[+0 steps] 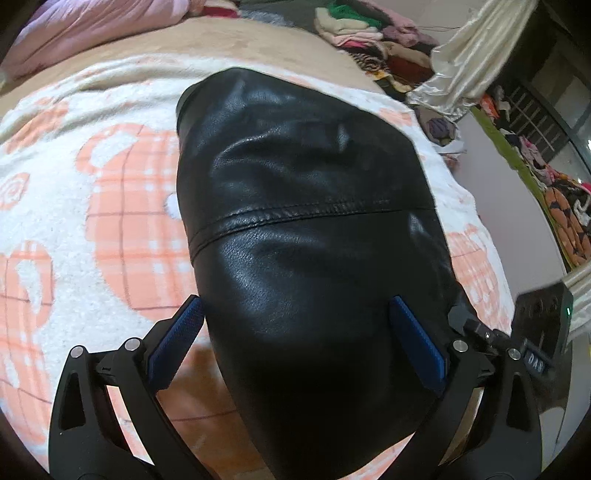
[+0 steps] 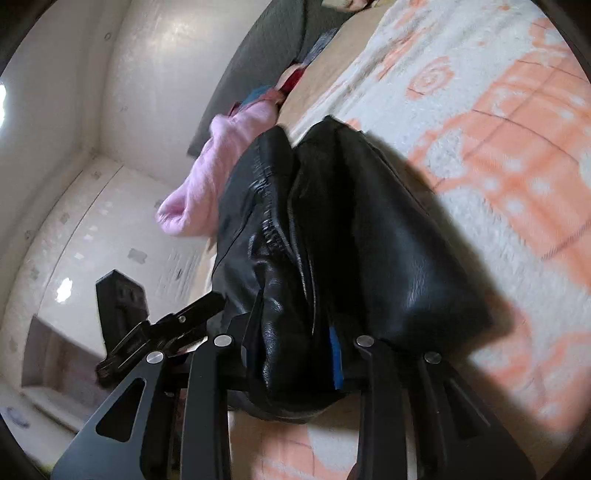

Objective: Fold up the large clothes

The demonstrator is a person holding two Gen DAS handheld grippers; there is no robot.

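Right now a black leather garment (image 1: 295, 229), probably a jacket or trousers, lies bundled on a bed covered by a fluffy white blanket with orange checked shapes (image 1: 110, 206). Its glossy upper face is crossed by one stitched seam (image 1: 295, 216).

The left gripper (image 1: 295, 332) hangs above the near end of the garment with its jaws spread wide, one blue pad (image 1: 177, 332) out over the blanket and the other over the leather; it grips nothing.

The right gripper (image 2: 295, 369) is clamped on a thick, layered bunch of the same leather (image 2: 332, 240), with a sliver of blue pad (image 2: 335, 354) showing beside the folds. In this view the bundle stretches away from the jaws, and the gathered edges and a zip or stitched border stand out along its length.

Beyond it, a pink fleece (image 2: 221, 166) lies at the bed's edge; piles of mixed clothes (image 1: 369, 33) crowd the far side of the room.

The leather looks heavy, smooth and fairly slippery. It should hold broad curves rather than sharp creases, so layers may slide apart. A firm hold on a seam, hem or doubled edge seems safer than pinching the slick flat panel.
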